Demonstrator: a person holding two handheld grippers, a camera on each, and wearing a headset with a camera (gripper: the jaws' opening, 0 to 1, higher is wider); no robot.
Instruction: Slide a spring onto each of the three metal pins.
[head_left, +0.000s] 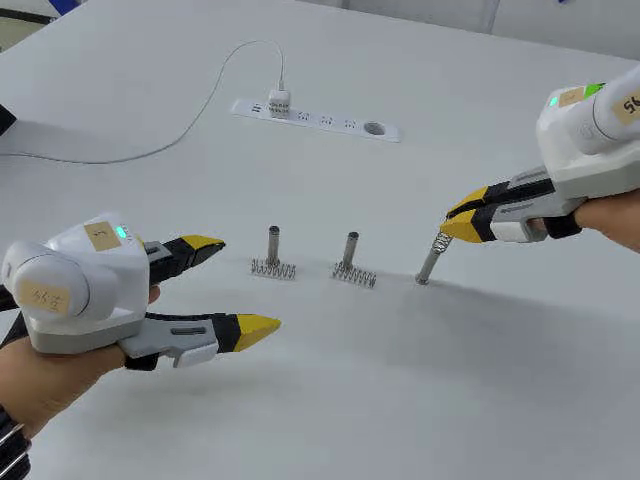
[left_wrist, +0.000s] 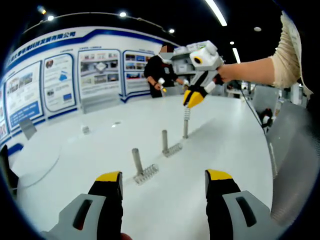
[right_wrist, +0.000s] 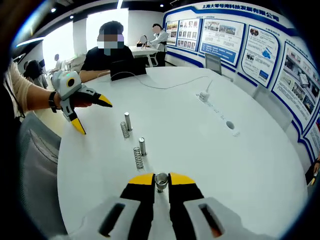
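Observation:
Three metal pins stand in a row on the white table. The left pin (head_left: 273, 243) has a spring (head_left: 273, 268) lying at its foot, and so does the middle pin (head_left: 350, 248) with its spring (head_left: 355, 275). My right gripper (head_left: 455, 226) is shut on a third spring (head_left: 440, 242), which sits over the top end of the right pin (head_left: 429, 265). The right gripper view looks down on that spring (right_wrist: 161, 181) between the shut jaws. My left gripper (head_left: 235, 285) hovers open and holds nothing, to the left of the pins and nearer to me.
A white power strip (head_left: 315, 117) with a plugged charger and a cable (head_left: 205, 105) lies beyond the pins. A person (right_wrist: 110, 50) sits at the table's far side in the right gripper view. The table edge (right_wrist: 65, 165) curves past to the left there.

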